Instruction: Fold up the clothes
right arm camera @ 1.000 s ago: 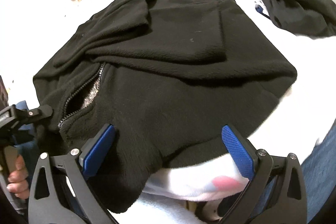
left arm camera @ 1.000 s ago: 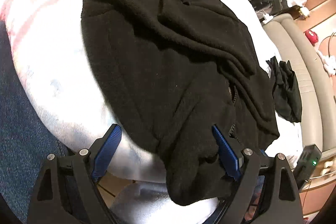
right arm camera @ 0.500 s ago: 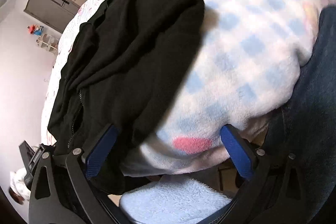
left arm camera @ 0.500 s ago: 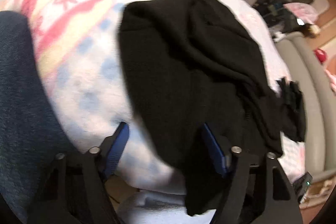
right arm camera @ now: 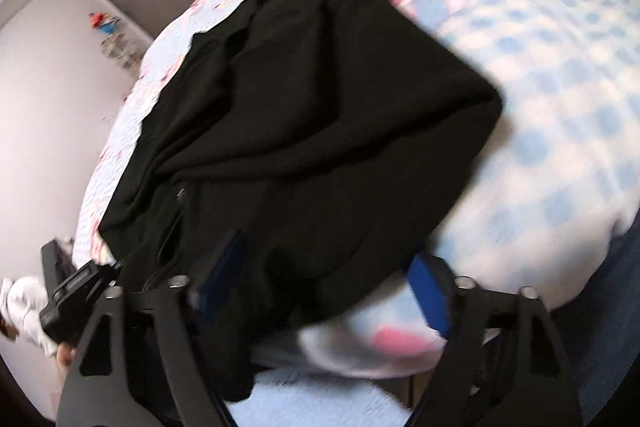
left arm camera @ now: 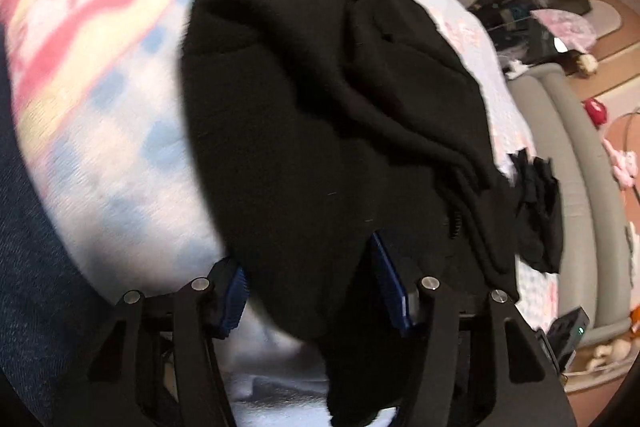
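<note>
The black fleece jacket (left arm camera: pixel 328 131) was spread on the patterned blanket (left arm camera: pixel 100 75) of the bed, its near hem hanging over the bed's edge and down between the fingers of both grippers. Its long axis ran away from the grippers, up the bed, with a sleeve folded across the body and the zipper (right arm camera: pixel 178 203) seen toward the left gripper's side.

The left gripper (left arm camera: pixel 312 291) was set astride one near corner of the hem, its jaws closing with fleece between them; the pads (left arm camera: pixel 390 283) were not clearly seen to press on it. The right gripper (right arm camera: pixel 328 279) was astride the other near corner, jaws likewise closing, with cloth draped over the near pad but a gap left at the far one. Neither hold was judged firm yet.

Each hand was nearest its own corner, so a fold away up the bed seemed likely. A second dark garment (left arm camera: pixel 538 211) lay well apart, beside the grey bed frame (left arm camera: pixel 568 147). Nothing was seen in the fold's path.
</note>
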A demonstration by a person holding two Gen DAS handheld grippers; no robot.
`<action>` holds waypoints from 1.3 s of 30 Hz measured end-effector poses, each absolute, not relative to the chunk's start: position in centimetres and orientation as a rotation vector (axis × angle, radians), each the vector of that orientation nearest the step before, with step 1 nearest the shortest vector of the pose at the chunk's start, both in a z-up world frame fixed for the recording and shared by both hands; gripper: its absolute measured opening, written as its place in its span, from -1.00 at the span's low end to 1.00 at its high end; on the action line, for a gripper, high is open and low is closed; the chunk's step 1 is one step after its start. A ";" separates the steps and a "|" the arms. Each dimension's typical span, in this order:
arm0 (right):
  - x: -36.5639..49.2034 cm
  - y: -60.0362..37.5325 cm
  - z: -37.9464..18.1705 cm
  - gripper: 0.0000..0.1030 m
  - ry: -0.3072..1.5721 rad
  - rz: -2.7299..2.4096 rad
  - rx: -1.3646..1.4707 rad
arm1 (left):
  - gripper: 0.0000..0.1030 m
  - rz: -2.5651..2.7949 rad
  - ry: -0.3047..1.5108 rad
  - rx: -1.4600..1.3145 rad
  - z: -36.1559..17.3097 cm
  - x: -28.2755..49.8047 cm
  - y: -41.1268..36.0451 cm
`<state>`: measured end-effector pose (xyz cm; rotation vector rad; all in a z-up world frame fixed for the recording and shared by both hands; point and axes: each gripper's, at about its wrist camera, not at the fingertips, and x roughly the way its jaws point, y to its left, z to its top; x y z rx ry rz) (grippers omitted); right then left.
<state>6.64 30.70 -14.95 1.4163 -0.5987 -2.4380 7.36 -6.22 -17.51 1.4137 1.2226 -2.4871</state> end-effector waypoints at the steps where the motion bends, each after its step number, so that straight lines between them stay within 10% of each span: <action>1: 6.4 30.9 -14.8 0.43 -0.603 -2.439 1.403 | 0.12 -2.504 1.220 1.428 -17.2 7.1 -6.1; 25: 2.6 28.4 -15.7 0.72 -0.673 -2.267 1.297 | 0.38 -2.631 1.354 1.440 -17.4 2.4 -7.2; 28: 2.2 28.8 -17.6 0.69 -0.695 -2.263 1.359 | 0.07 -2.590 1.274 1.481 -18.2 2.3 -6.6; 32: 2.3 27.0 -17.4 0.99 -0.562 -2.263 1.371 | 0.11 -2.590 1.212 1.497 -18.1 1.7 -5.6; 39: 1.6 26.0 -16.4 0.73 -0.564 -2.284 1.421 | 0.28 -2.536 1.408 1.484 -18.0 0.9 -6.1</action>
